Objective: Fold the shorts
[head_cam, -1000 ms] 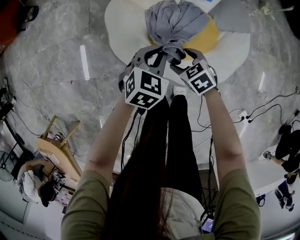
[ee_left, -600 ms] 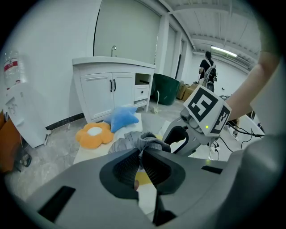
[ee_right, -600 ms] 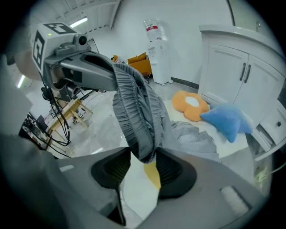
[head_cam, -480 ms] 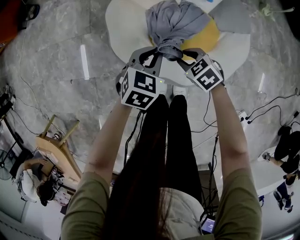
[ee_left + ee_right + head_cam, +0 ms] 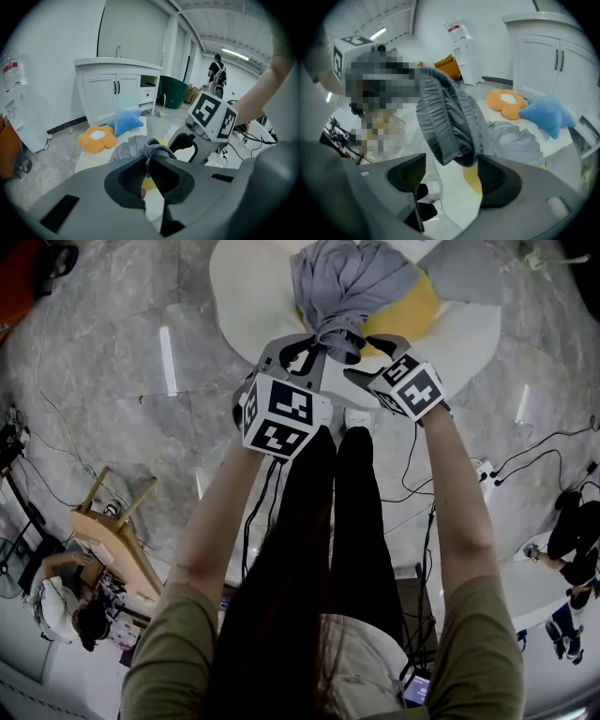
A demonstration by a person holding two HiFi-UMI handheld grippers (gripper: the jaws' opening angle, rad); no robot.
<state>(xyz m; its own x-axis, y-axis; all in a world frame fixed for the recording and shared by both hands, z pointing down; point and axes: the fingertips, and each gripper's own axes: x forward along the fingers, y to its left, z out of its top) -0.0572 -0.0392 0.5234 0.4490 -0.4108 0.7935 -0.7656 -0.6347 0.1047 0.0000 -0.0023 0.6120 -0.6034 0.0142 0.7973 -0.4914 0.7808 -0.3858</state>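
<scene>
Head view: a person stands over a white mat (image 5: 246, 289) with a yellow middle on a grey stone floor (image 5: 122, 352), holding both tools close together above it. The grey shorts (image 5: 349, 282) are gathered into a bunch at the tools' tips and trail away onto the mat. The left gripper (image 5: 314, 345) is at the bunched waistband, and the right gripper (image 5: 367, 351) sits just beside it. Left gripper view: the left gripper (image 5: 146, 161) is clenched on a fold of the shorts (image 5: 136, 149), the grey cloth pinched between its two dark pads and spilling out beyond them. The right gripper (image 5: 183, 143) hangs just beside the same bunch. Past them an orange flower cushion (image 5: 96, 138) and a blue star cushion (image 5: 127, 121) lie at the far edge of the mat, in front of a white cabinet (image 5: 112, 93). Right gripper view: the right gripper (image 5: 450, 174) stands released, its jaws having just been opening. The ribbed waistband of the shorts (image 5: 449, 119) hangs down between the pads, its lower edge close against the right-hand pad, though neither pad presses on it. The rest of the shorts lies spread on the mat (image 5: 450, 187) behind, near the flower cushion (image 5: 506, 103), the star cushion (image 5: 546, 116) and the cabinet (image 5: 548, 51).
</scene>
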